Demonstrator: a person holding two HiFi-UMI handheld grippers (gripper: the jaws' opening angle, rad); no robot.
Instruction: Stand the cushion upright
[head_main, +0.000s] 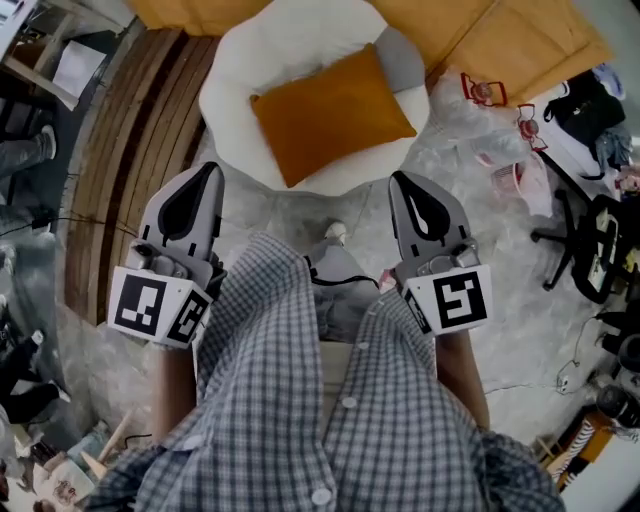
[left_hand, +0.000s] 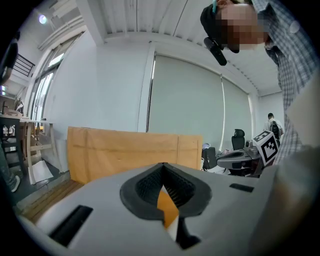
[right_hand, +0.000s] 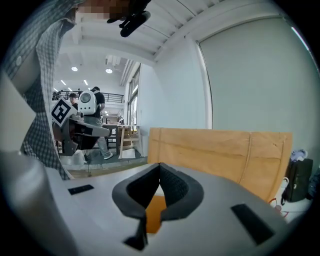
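Orange cushion (head_main: 330, 112) lies on the seat of the white round chair (head_main: 240, 60). Left tongs (head_main: 212, 168) and right tongs (head_main: 397, 178) are both pressed together, pinching nothing. They hover short of the chair, flanking a checked shirt (head_main: 300, 400).

One cushion (head_main: 330, 115) (orange), one white seat (head_main: 235, 70), two hand-held grippers (head_main: 211, 170) (head_main: 398, 180).

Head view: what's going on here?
A person holds the left gripper and the right gripper, both shut and empty, pointed toward the orange cushion. The cushion lies flat on a white round seat. Neither gripper touches it, so it has not yet been stood upright.
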